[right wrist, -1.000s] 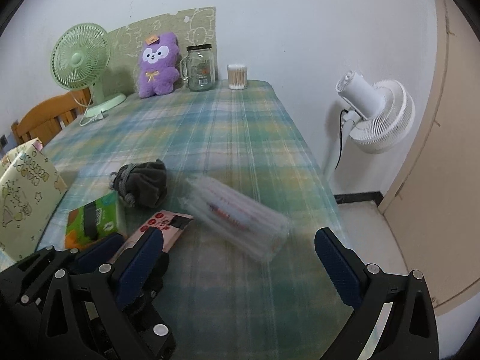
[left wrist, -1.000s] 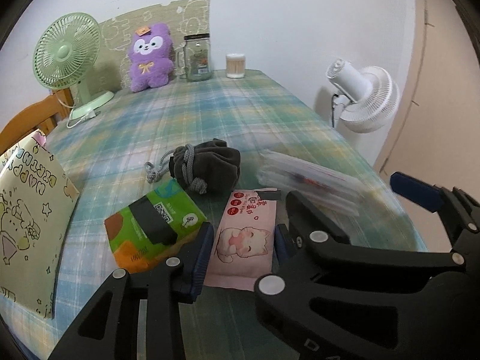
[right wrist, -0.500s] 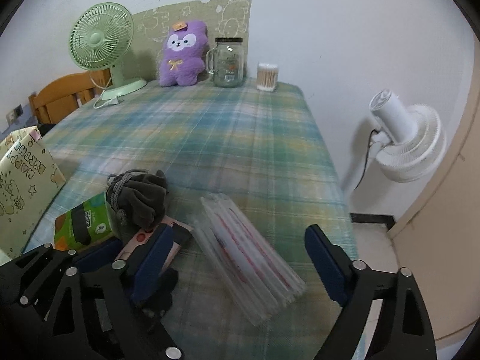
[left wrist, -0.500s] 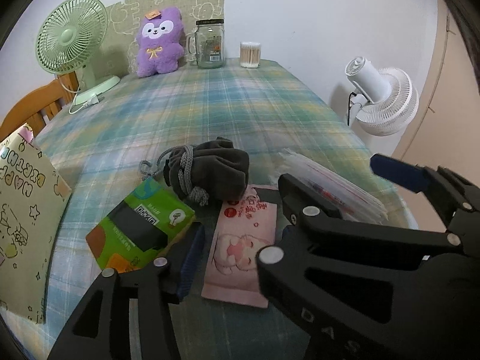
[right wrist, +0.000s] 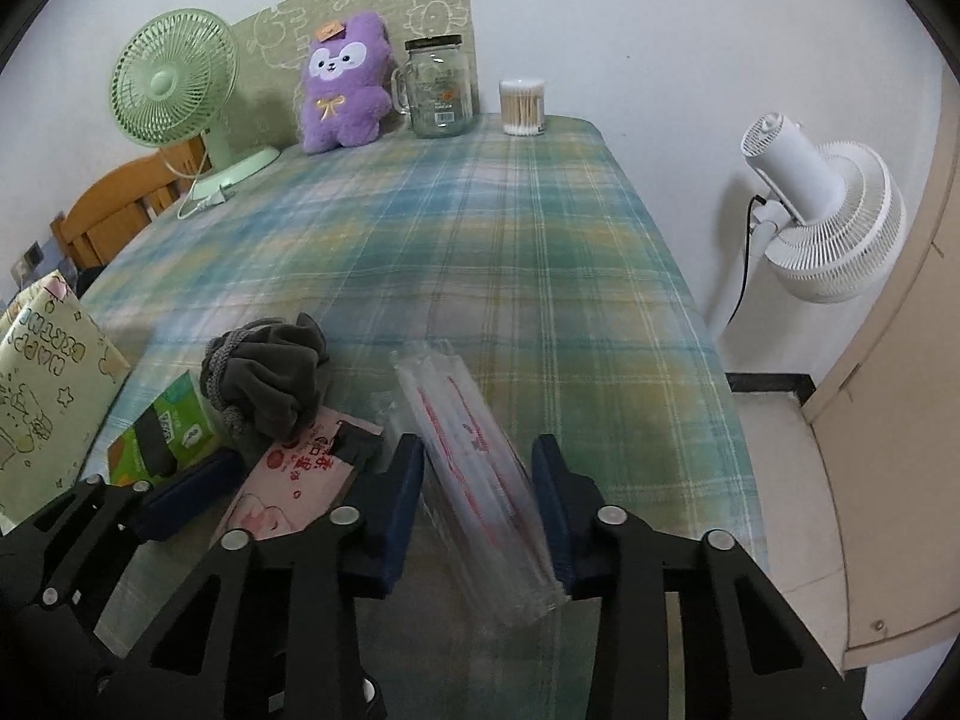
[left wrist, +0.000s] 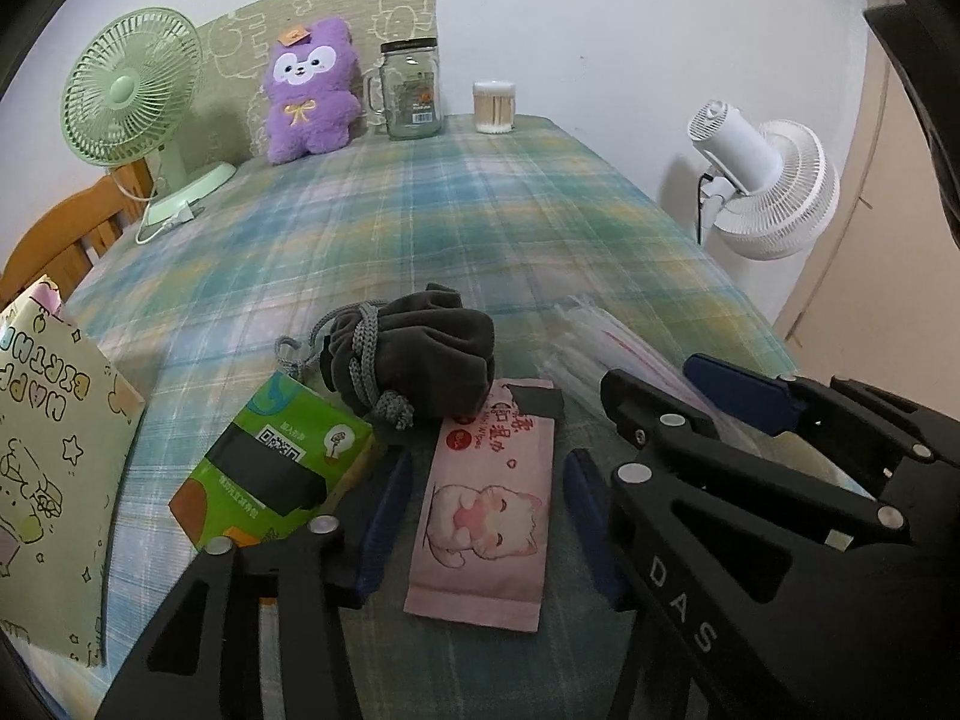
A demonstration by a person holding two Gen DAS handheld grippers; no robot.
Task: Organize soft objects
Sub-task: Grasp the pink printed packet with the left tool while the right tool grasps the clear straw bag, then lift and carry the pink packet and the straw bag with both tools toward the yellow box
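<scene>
A pink wet-wipes pack (left wrist: pixel 486 510) lies flat on the plaid tablecloth (left wrist: pixel 420 228). My left gripper (left wrist: pixel 487 510) straddles it with its jaws closing, a small gap still showing at each pad. A clear pack of straws (right wrist: pixel 474 468) sits between the pads of my right gripper (right wrist: pixel 477 492). These jaws are closing too, and both pads touch the pack's sides. A grey drawstring pouch (left wrist: pixel 420 354) and a green tissue pack (left wrist: pixel 276 468) lie just beyond and left of the wipes.
A paper gift bag (left wrist: pixel 54 462) stands at the near left. Along the far wall are a purple plush (left wrist: pixel 309 90), a glass jar (left wrist: pixel 411 90), a cotton-swab tub (left wrist: pixel 493 108) and a green fan (left wrist: pixel 129 84). A white fan (left wrist: pixel 762 186) stands beyond the table's right edge.
My right gripper's jaws went from wide apart to closed in on the straw pack as it moved forward over it. The left gripper stayed over the wipes pack.
</scene>
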